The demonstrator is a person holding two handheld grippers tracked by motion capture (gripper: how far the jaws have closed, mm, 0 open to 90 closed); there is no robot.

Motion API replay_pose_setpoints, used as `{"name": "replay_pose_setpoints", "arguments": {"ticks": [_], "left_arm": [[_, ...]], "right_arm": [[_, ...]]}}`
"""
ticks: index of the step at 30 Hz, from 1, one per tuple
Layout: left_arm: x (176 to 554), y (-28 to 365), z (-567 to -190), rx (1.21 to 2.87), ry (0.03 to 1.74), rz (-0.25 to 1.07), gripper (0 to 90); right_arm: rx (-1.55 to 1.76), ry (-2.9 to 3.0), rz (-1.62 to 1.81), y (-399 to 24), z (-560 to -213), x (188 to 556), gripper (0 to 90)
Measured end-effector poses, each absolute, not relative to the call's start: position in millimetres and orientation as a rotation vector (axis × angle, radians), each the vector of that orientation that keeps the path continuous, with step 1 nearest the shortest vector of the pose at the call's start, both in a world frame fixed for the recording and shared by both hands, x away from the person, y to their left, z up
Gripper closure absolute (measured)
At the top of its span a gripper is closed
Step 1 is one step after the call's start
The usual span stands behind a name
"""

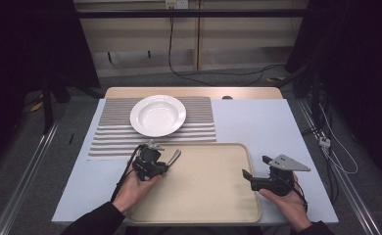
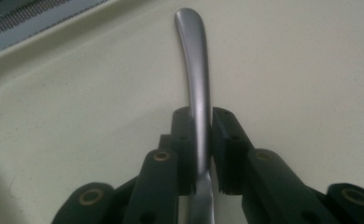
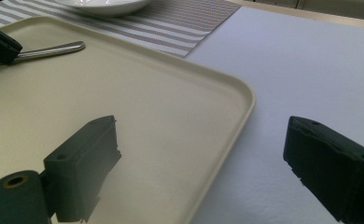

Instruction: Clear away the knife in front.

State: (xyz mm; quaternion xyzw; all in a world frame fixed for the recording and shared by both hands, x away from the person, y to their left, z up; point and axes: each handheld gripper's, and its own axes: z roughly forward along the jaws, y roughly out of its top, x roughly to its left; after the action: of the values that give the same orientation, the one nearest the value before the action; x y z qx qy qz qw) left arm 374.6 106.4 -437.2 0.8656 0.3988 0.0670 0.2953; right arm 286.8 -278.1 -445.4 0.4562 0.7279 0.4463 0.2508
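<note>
A metal utensil [image 2: 196, 88] lies low over the beige tray [image 1: 203, 196], at its near-left corner. Its rounded handle end [image 1: 175, 155] points away from my left gripper [image 2: 201, 140], and its head is hidden under the jaws. My left gripper [image 1: 162, 166] is shut on the utensil's shaft, with both pads pressed against it. My right gripper [image 1: 255, 166] stands wide open at the tray's right rim with nothing between its jaws. In the right gripper view, my right gripper [image 3: 199, 168] has one jaw over the tray [image 3: 171, 116] and the other over the white table [image 3: 311, 70].
A white deep plate [image 1: 158, 115] sits on a striped placemat [image 1: 110, 137] behind the tray. The right gripper view has the utensil's handle [image 3: 54, 49] and the plate's edge [image 3: 105, 5] at the far left. Floor rails and cables run on both sides of the table.
</note>
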Motion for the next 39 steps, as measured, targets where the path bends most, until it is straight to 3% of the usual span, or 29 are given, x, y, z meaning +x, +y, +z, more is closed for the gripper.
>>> {"name": "replay_pose_setpoints", "arguments": {"ticks": [16,20,25,31,34,37,39], "left_arm": [[365,115,-437,2.307,1.046,0.176,77.7],[364,122,-431,2.237,1.023,0.216,66.7],[368,127,-429,2.186,1.011,0.249,34.0],[369,116,-426,2.224,0.948,0.224,15.8],[365,109,-424,2.233,0.827,0.149,20.6],[361,99,-422,2.264,0.769,0.23,36.1],[362,98,-422,2.248,0.775,0.236,52.6]], "right_arm": [[1.237,1.989,1.214,-278,-445,287,10.0],[1.239,1.988,1.214,-278,-445,287,10.0],[1.238,1.989,1.217,-278,-445,288,10.0],[1.236,1.989,1.217,-278,-445,288,10.1],[1.235,1.988,1.217,-278,-445,288,10.2],[1.234,1.986,1.219,-278,-445,287,10.1],[1.23,1.987,1.221,-278,-445,287,10.2]]}}
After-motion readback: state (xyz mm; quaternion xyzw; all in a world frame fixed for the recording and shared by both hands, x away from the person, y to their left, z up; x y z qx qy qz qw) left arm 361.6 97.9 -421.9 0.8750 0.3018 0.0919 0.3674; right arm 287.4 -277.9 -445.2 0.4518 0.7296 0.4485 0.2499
